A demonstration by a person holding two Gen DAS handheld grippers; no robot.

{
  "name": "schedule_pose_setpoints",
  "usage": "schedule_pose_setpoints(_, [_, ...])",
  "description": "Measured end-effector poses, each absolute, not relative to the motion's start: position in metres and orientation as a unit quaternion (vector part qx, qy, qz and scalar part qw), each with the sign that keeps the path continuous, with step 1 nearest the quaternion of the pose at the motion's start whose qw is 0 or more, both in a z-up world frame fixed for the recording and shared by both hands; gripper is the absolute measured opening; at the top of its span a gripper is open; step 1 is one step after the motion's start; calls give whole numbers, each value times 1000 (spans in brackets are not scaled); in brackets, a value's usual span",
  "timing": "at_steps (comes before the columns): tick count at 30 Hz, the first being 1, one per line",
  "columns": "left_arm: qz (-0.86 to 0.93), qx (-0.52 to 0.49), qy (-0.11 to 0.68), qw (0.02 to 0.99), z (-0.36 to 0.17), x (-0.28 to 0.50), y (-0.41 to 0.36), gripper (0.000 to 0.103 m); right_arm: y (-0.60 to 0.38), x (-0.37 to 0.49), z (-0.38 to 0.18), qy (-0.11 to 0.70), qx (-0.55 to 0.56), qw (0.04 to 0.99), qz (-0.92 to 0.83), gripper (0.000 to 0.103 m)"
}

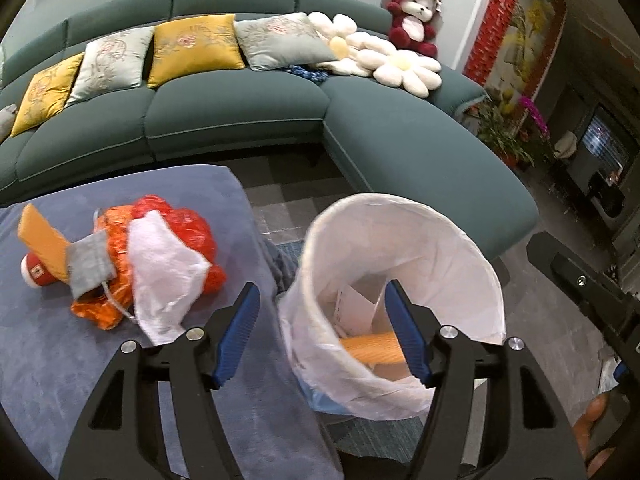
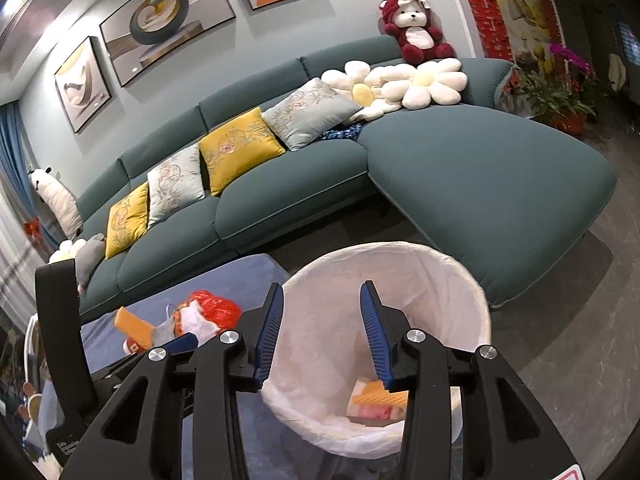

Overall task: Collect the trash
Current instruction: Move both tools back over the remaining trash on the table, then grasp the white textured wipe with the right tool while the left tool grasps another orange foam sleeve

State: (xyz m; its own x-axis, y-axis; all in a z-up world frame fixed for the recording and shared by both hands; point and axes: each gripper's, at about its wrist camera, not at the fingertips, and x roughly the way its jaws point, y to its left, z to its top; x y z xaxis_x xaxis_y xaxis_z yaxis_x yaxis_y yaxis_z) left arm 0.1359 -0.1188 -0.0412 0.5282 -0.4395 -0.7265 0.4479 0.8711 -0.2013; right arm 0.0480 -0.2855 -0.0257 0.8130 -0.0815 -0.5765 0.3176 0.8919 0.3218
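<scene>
A bin lined with a white bag point(image 1: 452, 264) stands beside the blue-covered table point(image 1: 48, 360); it also shows in the right wrist view point(image 2: 440, 280). Inside lie an orange packet point(image 1: 370, 348) and white paper point(image 1: 356, 300); the packet shows in the right wrist view point(image 2: 378, 400). A trash pile sits on the table: red plastic bag point(image 1: 188, 224), white plastic point(image 1: 160, 264), grey pouch point(image 1: 90, 264), orange card point(image 1: 42, 240), red can point(image 1: 34, 274). My left gripper point(image 1: 320, 300) is open and empty over the bin's near rim. My right gripper point(image 2: 322, 296) is open and empty above the bin.
A teal sectional sofa point(image 1: 240, 116) with yellow and grey cushions, flower pillows point(image 1: 408, 68) and a red plush bear point(image 1: 414, 16) runs behind. Potted plants point(image 1: 504, 128) and dark cabinets stand at right. The left gripper's body point(image 2: 64, 320) shows at left in the right wrist view.
</scene>
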Motion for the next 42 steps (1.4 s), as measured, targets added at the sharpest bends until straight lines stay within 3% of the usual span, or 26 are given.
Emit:
schedule_pose_setpoints(9, [-201, -11, 408, 891, -35, 145, -64, 63, -248, 62, -19, 294, 189, 934, -75, 46])
schedule_pose_setpoints(20, [-134, -44, 408, 902, -37, 158, 14, 65, -189, 84, -22, 315, 168, 934, -29, 46])
schedule_pose_setpoints(24, [-107, -45, 400, 909, -39, 161, 39, 72, -168, 95, -27, 327, 160, 931, -14, 50])
schedule_pose_setpoints(27, [-94, -54, 401, 910, -40, 167, 58, 73, -154, 104, -34, 338, 155, 928, -6, 55])
schedule_pose_setpoints(42, [-31, -68, 398, 914, -60, 223, 119, 76, -109, 162, -92, 401, 144, 905, 9, 56])
